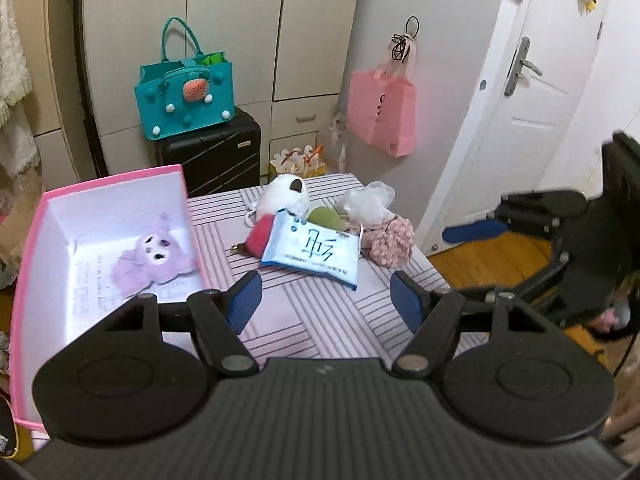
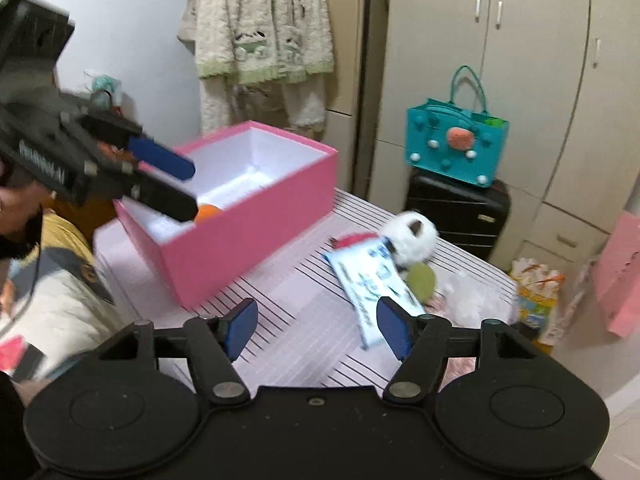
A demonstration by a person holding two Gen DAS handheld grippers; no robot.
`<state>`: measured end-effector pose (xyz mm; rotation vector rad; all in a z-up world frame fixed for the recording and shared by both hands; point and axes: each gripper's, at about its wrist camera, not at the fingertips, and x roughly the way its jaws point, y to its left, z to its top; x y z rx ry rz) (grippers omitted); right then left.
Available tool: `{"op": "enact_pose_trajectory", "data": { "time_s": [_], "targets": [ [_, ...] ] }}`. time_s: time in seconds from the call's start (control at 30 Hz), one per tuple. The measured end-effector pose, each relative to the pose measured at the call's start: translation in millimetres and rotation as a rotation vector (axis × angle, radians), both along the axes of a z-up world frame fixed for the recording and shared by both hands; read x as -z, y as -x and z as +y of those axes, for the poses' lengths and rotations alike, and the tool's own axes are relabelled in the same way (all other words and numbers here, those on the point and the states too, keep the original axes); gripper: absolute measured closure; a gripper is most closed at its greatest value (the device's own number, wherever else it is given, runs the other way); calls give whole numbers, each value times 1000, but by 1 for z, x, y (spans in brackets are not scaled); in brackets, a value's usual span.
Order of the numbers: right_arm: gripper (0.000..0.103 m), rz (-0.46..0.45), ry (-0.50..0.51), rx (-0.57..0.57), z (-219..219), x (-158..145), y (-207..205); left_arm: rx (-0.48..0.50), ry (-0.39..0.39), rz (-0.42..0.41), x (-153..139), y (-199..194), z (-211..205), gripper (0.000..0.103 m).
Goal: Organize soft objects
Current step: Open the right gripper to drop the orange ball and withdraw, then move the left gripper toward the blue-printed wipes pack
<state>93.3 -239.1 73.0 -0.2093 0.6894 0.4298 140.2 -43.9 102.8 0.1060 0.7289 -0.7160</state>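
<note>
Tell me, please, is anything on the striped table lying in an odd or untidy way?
Yes. The tissue pack lies tilted, leaning on the soft items heaped beside the white plush, while only the purple plush lies in the pink box.

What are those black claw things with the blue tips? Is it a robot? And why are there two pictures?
It is not a robot. A person holds two grabbing tools, one in each hand, and each tool has a camera looking along its two fingers. One picture comes from the left gripper, the other from the right gripper. Both are open and hold nothing.

They look down at a striped table. On it stands a pink box with a purple plush toy inside. Beside the box lies a pile of soft things: a white plush, a blue and white tissue pack, a red pouch, a green round thing and a flowery cloth. The job is to tidy these away.
</note>
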Motion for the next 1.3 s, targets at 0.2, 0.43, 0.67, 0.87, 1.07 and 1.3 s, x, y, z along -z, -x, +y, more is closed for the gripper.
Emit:
{"op": "enact_pose_trajectory", "data": {
  "time_s": [0.2, 0.43, 0.67, 0.87, 1.07, 1.3],
  "targets": [
    [28, -8, -26, 30, -17, 32, -1, 48, 19, -23, 26, -2, -38, 33],
    [27, -23, -92, 60, -31, 70, -20, 4, -8, 37, 59, -27, -72, 33],
    [27, 11, -216, 109, -39, 106, -47, -117, -62, 23, 86, -59, -97, 33],
    [28, 72, -272, 162, -39, 131, -76, -200, -56, 73, 108, -91, -106, 33],
    [28, 60, -257, 170, -30, 141, -87, -254, -85, 64, 124, -105, -111, 33],
    [28, 34, -260, 214, -32, 146, -91, -300, -163, -3, 136, -118, -117, 33]
  ]
}}
